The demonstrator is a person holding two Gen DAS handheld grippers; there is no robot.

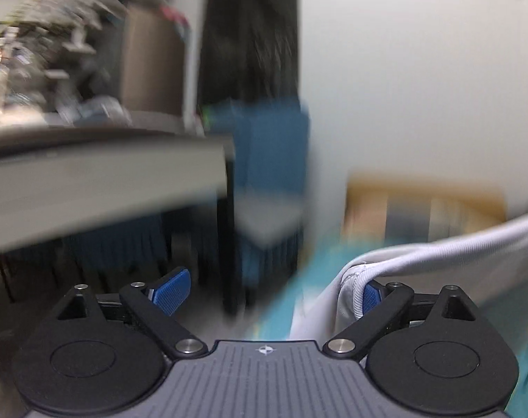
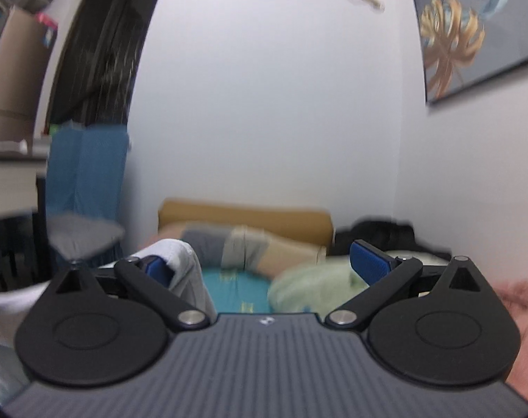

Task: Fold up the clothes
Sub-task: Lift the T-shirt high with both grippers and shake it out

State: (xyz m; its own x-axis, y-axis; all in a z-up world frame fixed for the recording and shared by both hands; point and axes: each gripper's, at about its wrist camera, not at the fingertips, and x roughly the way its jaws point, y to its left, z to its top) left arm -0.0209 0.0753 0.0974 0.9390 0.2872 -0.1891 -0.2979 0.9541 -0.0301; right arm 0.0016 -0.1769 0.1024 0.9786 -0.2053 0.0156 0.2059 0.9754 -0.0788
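Both grippers have their fingers spread wide and released. The white garment (image 1: 438,254) hangs over the right finger of the left gripper (image 1: 270,291) and over the left finger of the right gripper (image 2: 267,266), above the teal bed (image 2: 236,289).

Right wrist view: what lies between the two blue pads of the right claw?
In the right wrist view, a fold of the white garment hangs beside the left pad; farther off lie the teal bedsheet and pale green cloth.
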